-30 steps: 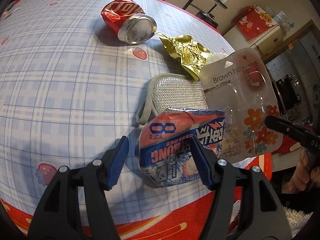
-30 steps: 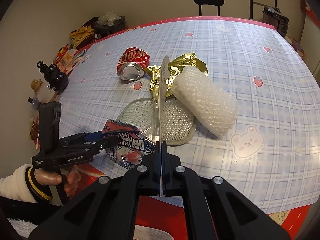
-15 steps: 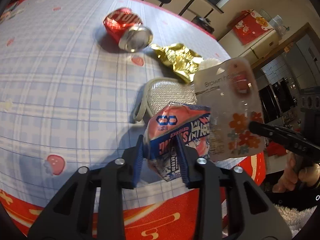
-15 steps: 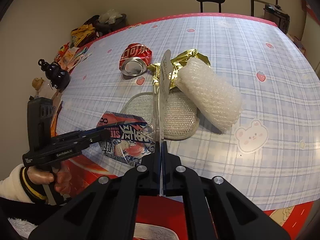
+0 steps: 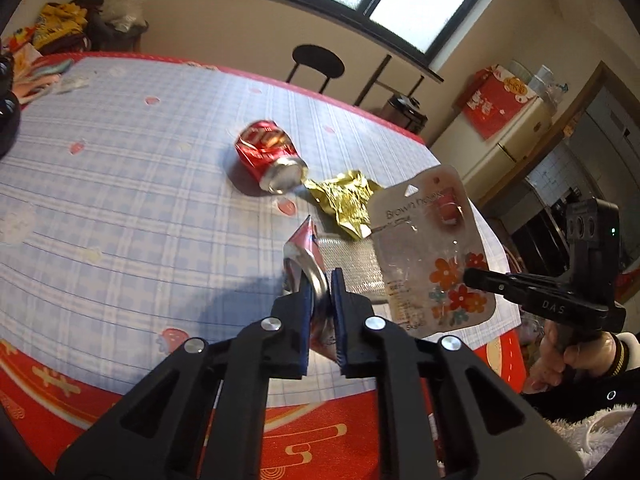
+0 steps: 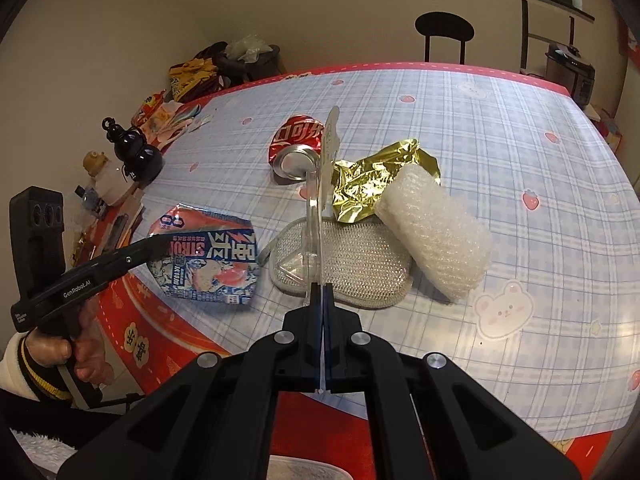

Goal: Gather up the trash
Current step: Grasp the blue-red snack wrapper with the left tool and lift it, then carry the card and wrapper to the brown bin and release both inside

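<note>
My left gripper pinches the light, crinkly snack wrapper; my right gripper clamps the stiff hook blister pack by its edge.

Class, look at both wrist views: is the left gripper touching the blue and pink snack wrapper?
Touching. In the left wrist view the left gripper has both blue pads pressed onto the snack wrapper; the right wrist view shows the wrapper lifted at its tip.
</note>
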A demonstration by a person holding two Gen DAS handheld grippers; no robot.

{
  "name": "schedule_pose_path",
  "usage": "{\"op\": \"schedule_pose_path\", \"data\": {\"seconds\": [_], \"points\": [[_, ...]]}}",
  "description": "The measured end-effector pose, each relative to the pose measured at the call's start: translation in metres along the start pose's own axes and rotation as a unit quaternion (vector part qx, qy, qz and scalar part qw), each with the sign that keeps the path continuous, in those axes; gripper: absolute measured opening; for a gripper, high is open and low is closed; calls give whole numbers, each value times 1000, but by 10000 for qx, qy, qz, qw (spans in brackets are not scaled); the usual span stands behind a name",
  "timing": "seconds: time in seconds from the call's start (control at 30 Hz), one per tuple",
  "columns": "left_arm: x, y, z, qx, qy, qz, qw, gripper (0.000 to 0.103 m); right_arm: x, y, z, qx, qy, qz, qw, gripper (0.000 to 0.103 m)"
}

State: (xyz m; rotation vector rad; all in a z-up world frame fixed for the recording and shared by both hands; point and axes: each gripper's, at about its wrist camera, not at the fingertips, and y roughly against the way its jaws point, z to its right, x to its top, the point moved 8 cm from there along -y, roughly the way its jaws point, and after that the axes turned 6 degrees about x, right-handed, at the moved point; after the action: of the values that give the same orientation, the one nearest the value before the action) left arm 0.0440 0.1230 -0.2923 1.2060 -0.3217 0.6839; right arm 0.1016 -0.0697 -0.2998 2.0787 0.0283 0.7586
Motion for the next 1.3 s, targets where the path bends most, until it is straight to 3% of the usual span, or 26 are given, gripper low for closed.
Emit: {"op": "schedule_pose_path", "data": {"seconds": [0.27, 0.53, 0.93, 1.3], "points": [[26, 38, 9, 252, 15, 511, 9984, 13, 12, 33, 14, 55, -22, 469, 9989, 3], [54, 55, 52, 410, -90, 876, 9953, 13, 26, 98, 69, -107, -265, 1121, 9933, 3], [70, 38, 146, 447, -404, 1069, 9924, 13, 0, 201, 220, -902, -1118, 1787, 9734, 3], [82, -4, 221, 377, -633, 1010, 9922, 13, -67, 284, 381, -2024, -2121, 1980, 9353, 3]]}}
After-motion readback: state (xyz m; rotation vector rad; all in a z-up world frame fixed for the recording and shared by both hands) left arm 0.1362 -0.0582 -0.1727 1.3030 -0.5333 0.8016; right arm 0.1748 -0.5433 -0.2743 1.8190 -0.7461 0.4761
